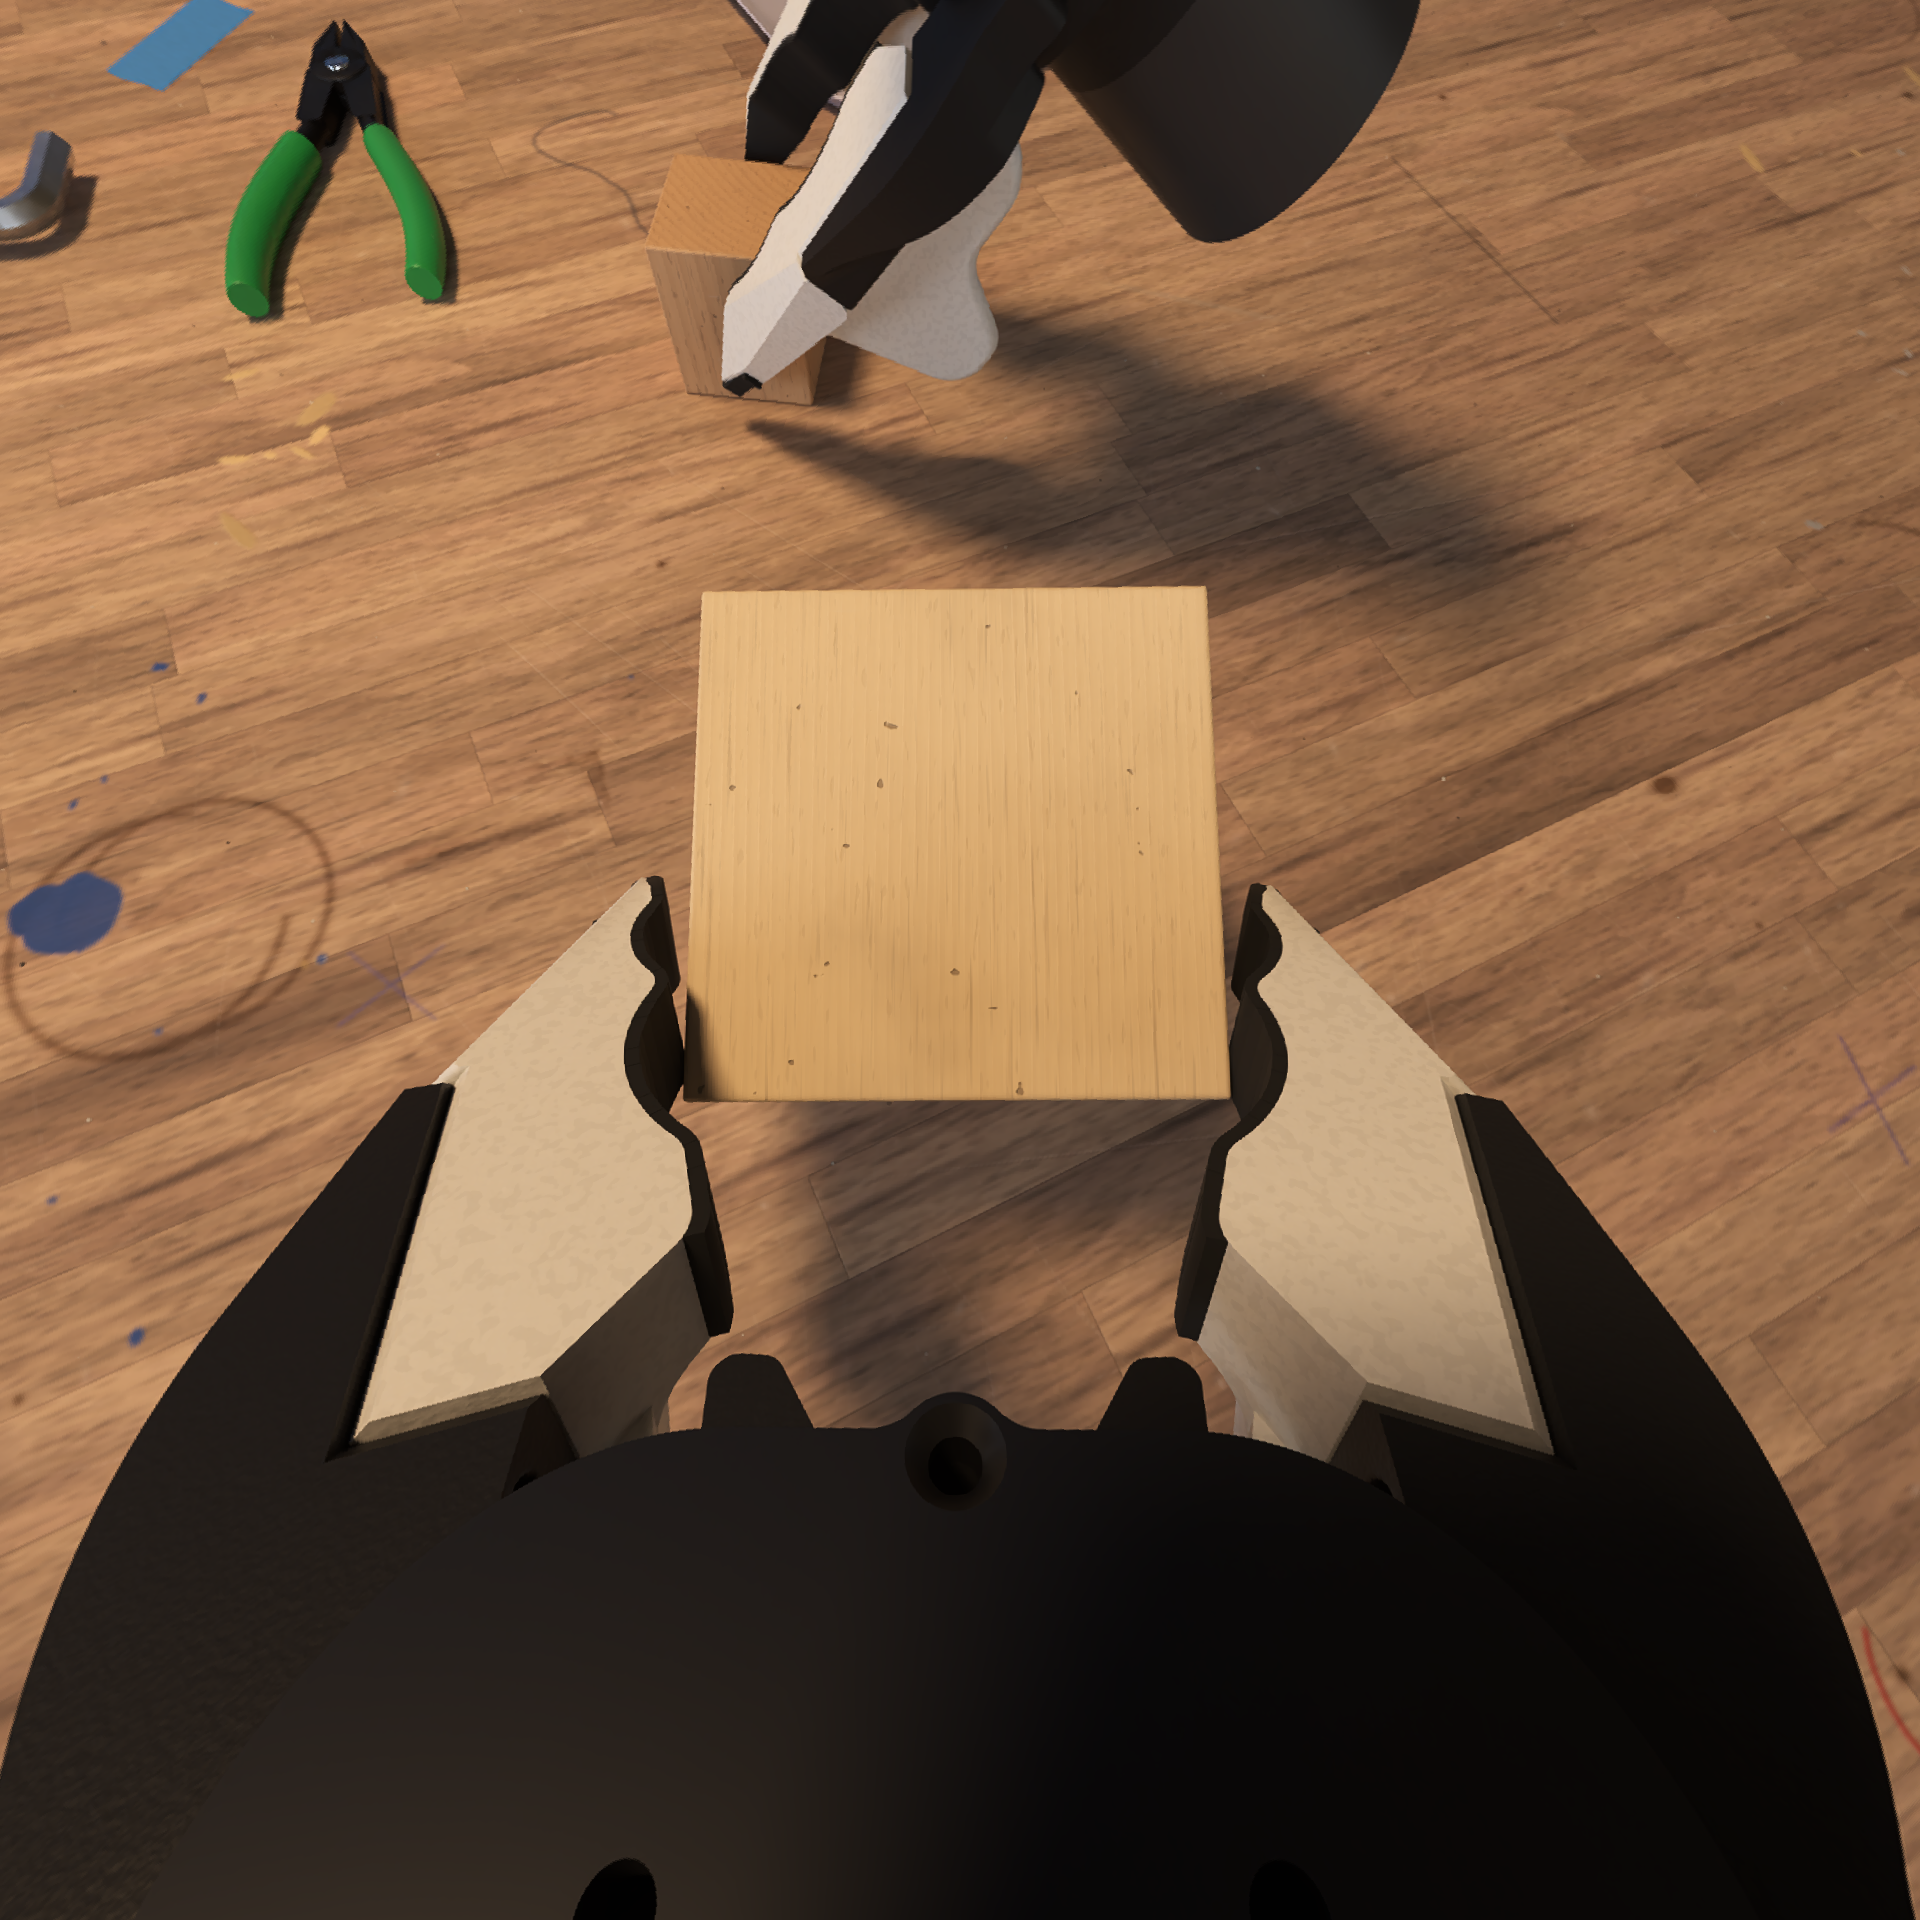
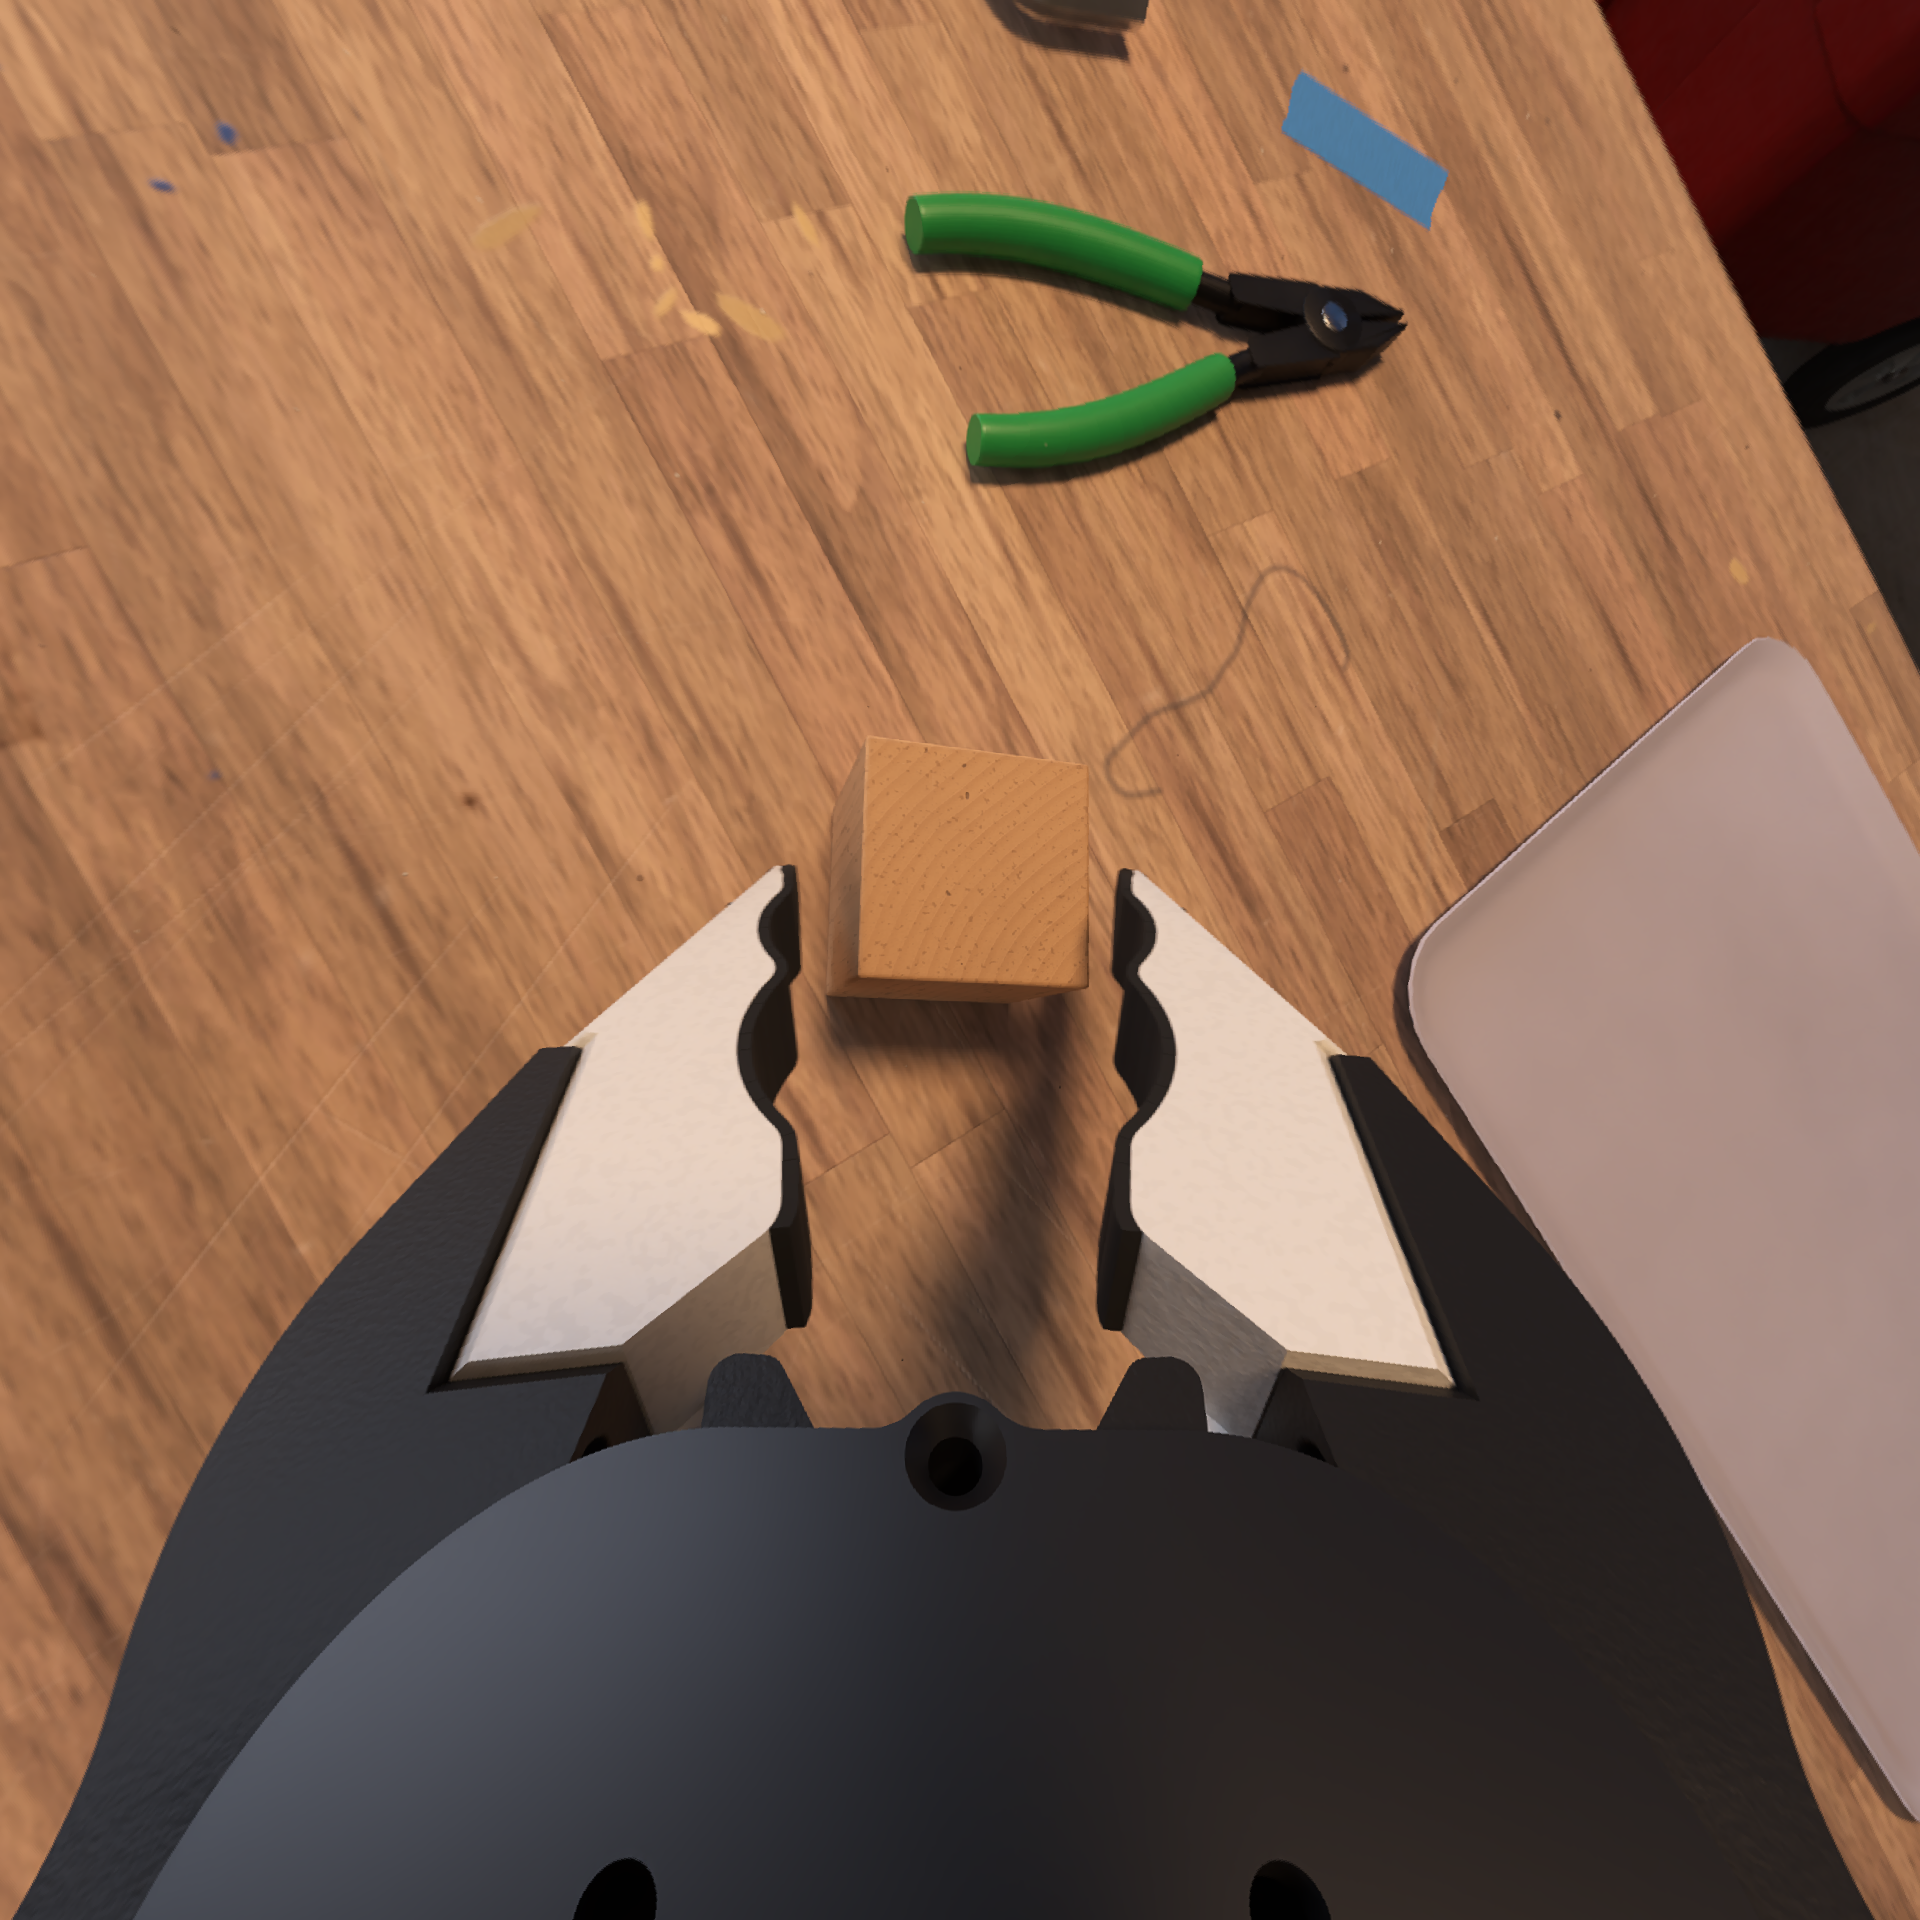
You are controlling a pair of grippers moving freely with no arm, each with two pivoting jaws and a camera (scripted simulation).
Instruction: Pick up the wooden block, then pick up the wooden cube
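1. In the left wrist view, the left claw (image 1: 954,894) fills the lower half of the frame, and its two cream-padded fingers (image 1: 561,1143) flank a large pale square wooden block (image 1: 954,842) at the centre.
2. The left finger's dark inner edge meets the block's left side; a thin gap shows at the right tip, so whether the left claw truly pinches the block cannot be told. A shadow lies on the desk below the block's near edge.
3. At the upper centre of that view, the right claw (image 1: 831,301) points down over a small tan wooden cube (image 1: 717,239), with one white finger in front of the cube and the other behind it.
4. In the right wrist view, the right claw (image 2: 956,883) is spread, and the wooden cube (image 2: 961,873) sits between its fingertips at the frame's centre, with narrow gaps on both sides.
5. The cube rests on the brown wood-grain desk (image 2: 416,623).
6. Green-handled black pliers (image 2: 1132,322) lie at the upper right of the right wrist view, well apart from the cube, and at the upper left of the left wrist view.
7. A strip of blue tape (image 2: 1363,148) lies beyond the pliers near the desk's edge.
8. A flat pale grey rounded panel (image 2: 1704,1091) occupies the right edge of the right wrist view, beside the right claw.
9. A grey metal piece (image 1: 36,187) shows at the far upper left of the left wrist view.
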